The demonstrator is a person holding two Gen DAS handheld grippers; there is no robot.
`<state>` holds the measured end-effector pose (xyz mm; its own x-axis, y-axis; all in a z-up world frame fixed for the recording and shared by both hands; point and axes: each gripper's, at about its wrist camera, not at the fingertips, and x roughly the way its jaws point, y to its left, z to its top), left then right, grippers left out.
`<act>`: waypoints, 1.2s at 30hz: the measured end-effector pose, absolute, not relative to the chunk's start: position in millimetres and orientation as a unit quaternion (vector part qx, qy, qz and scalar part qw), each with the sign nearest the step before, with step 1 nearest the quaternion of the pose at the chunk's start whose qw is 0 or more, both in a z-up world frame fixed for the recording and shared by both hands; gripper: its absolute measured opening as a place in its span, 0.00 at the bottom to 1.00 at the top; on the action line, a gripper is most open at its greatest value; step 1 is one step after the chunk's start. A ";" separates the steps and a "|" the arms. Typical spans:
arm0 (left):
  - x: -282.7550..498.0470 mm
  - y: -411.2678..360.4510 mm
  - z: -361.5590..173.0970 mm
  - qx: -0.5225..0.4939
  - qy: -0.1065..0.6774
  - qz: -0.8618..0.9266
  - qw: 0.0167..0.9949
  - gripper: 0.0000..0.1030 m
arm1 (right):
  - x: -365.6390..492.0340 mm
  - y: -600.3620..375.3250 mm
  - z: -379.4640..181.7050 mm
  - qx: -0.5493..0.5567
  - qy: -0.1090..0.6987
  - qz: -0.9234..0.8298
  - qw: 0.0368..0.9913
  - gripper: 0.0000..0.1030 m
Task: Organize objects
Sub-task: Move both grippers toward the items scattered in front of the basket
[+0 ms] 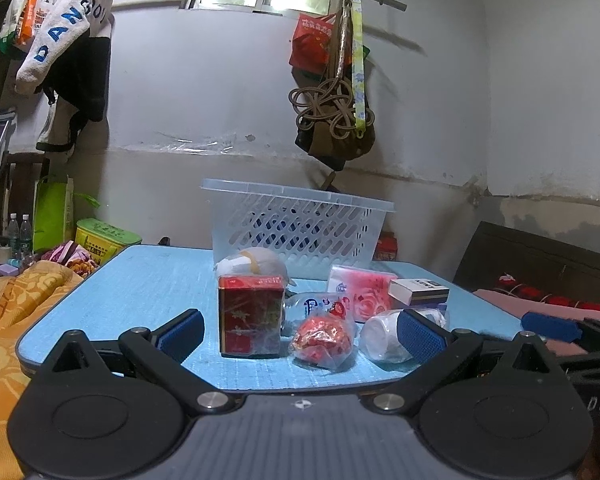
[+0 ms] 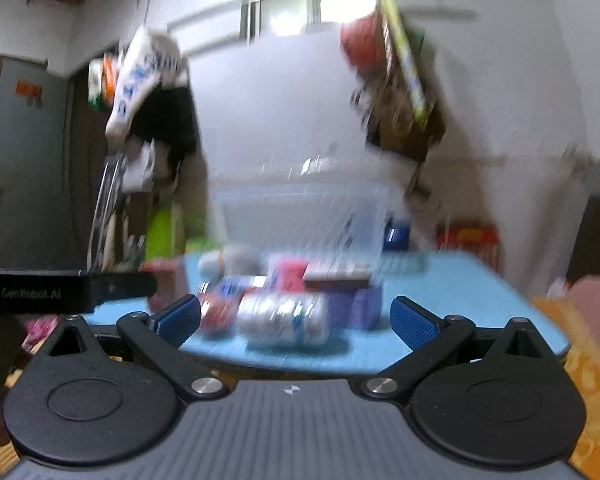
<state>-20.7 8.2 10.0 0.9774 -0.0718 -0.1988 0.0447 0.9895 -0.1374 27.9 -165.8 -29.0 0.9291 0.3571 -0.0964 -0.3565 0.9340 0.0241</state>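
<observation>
Left wrist view: my left gripper (image 1: 300, 330) jaws wide, empty, at desk (image 1: 140, 288) near edge; red box (image 1: 250, 316) between. Right gripper (image 2: 296, 320) jaws wide, empty, view blurry.

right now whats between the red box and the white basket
In the left wrist view, a grey-white taped bundle sits between the red box and the white basket.

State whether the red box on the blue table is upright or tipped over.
Upright. In the left wrist view the red box stands tall on its base on the table.
</observation>
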 end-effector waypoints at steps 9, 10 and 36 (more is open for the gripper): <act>-20.6 8.9 11.7 -0.055 0.102 -0.037 0.993 1.00 | 34.5 -180.2 -34.7 0.043 0.057 0.233 0.970 1.00; -19.4 10.3 13.0 -0.056 0.104 -0.038 0.992 1.00 | 37.3 -182.0 -33.7 0.055 0.065 0.237 0.968 1.00; 24.8 63.8 12.8 -0.074 0.171 -0.090 0.978 0.94 | 71.4 -145.1 -25.3 0.023 0.200 0.142 0.969 1.00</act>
